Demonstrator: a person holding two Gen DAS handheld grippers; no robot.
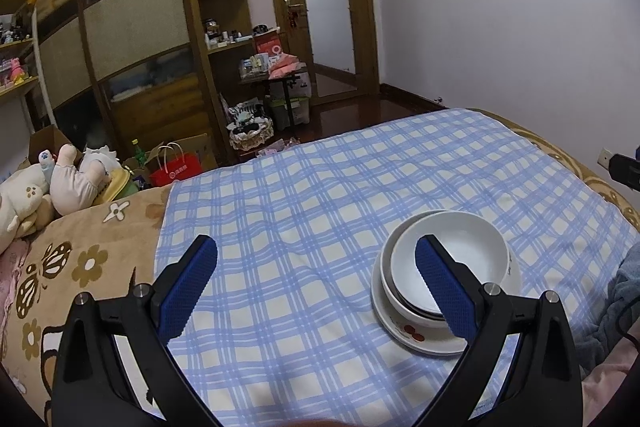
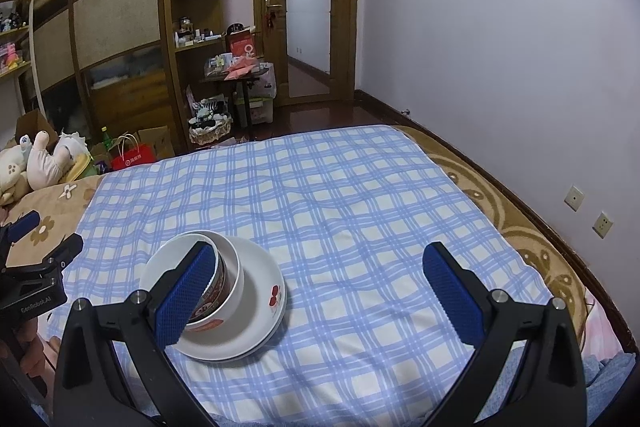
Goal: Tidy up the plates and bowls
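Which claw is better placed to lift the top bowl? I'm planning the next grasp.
Probably the left claw: its right finger overlaps the top bowl. Both are open and empty, so it is close.

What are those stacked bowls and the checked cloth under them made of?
The bowls and the plate beneath look like glazed ceramic: white, smooth, with soft reflections. Melamine is possible. The checked cloth looks like woven cotton: matte and wrinkled.
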